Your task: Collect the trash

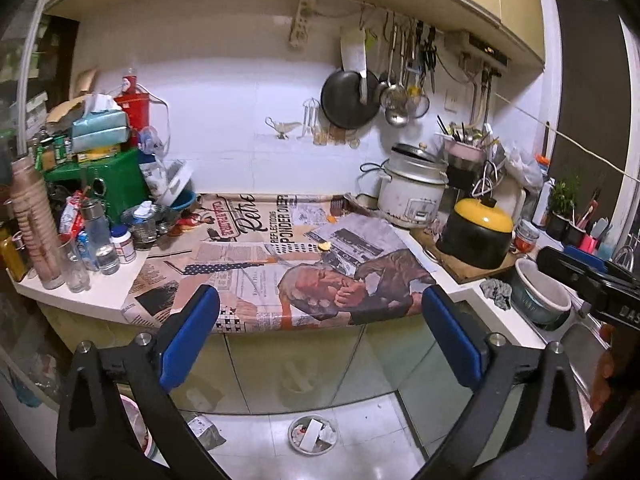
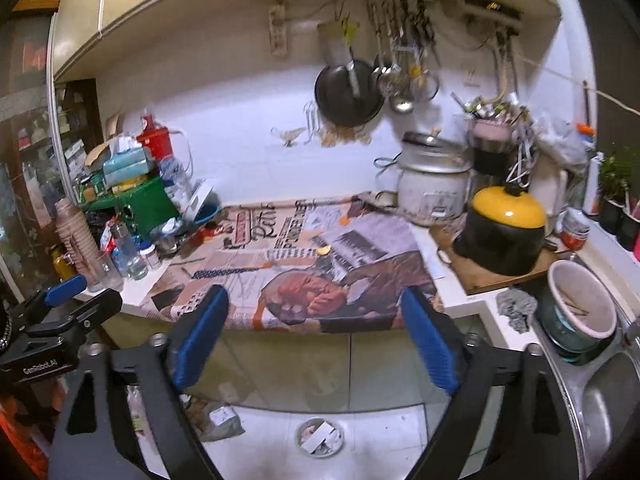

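Below both tongs, on the tiled floor in front of the cabinet doors, stands a small round trash container (image 1: pixel 313 435) holding white scraps and a white card; it lies low between the two blue pads in each wrist view, well apart from them and lower than the bench edge. Left tongs (image 1: pixel 320 320): jaws spread wide, nothing between the pads. Right tongs (image 2: pixel 316 330): jaws likewise spread wide and empty. A crumpled bag (image 1: pixel 205 432) lies on the floor left of the container, just beside the left finger of the left tongs as seen in that view. Bench (image 1: pixel 80 300): white top, middle section covered by a newspaper-print sheet (image 1: pixel 280 264). Legible print on the sheet, running sideways: "REFLECTIONS" and "PONDER OVER", plus a script word beginning "Retr"; smaller print cannot be read. One small yellow scrap (image 1: pixel 325 246) rests on the sheet near its centre, beyond the pads of both tongs. Right of the sheet: a white rice cooker (image 1: pixel 412 196) and a black pot with a yellow lid (image 1: pixel 478 232) on a wooden board. Body of the left tongs, seen at the left edge of the right wrist view, carries the marking "GenRobot.AI". Body of the right tongs, at the right edge of the left wrist view, shows only the letters "DAS"
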{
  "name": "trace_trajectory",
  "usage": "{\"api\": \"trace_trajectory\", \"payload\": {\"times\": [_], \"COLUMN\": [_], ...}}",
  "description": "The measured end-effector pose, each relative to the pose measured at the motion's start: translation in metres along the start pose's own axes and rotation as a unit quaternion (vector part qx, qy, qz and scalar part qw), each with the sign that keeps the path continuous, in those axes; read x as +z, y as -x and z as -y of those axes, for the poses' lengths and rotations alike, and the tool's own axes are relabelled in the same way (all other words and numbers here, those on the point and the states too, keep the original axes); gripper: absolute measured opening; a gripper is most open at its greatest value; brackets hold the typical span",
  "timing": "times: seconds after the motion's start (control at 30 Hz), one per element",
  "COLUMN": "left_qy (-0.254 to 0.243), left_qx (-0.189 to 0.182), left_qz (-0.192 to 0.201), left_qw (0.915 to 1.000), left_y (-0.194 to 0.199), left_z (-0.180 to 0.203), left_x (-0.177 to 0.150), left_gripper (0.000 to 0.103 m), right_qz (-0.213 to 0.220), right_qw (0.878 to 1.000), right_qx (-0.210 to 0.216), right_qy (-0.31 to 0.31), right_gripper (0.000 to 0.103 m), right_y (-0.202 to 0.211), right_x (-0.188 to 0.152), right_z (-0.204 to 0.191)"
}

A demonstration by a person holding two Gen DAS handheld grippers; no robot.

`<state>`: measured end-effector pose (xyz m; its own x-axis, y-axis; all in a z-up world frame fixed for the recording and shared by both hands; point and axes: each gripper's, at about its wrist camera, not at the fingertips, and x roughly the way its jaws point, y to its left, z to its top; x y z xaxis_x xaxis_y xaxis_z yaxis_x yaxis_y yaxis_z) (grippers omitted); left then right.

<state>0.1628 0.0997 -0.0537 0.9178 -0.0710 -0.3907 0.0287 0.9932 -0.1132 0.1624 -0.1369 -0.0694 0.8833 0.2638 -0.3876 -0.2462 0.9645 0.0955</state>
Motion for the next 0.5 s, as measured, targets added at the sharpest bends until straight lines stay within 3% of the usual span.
{"api": "trace_trajectory", "payload": {"times": [0.07,0.5], "left_qy": [0.001,0.013], "left_qx": [0.002,0.014], "left_qz": [0.002,0.029], "left_qw": [1.0,0.9994], "left_y": [0.008,0.061], "left_z": [0.003,0.012], "left_x": [-0.003,-0.016], "left_gripper": [0.102,0.102], "right_qz": [0.011,0.033], "right_qw": [1.0,0.999], "right_qx": [-0.002,0.006], "right_qy": [-0.002,-0.005], "right_gripper": [0.097,0.098], "right_y": [0.011,0.047], "right_x": [-0.001,-0.013], "right_z": [-0.001,-0.005]}}
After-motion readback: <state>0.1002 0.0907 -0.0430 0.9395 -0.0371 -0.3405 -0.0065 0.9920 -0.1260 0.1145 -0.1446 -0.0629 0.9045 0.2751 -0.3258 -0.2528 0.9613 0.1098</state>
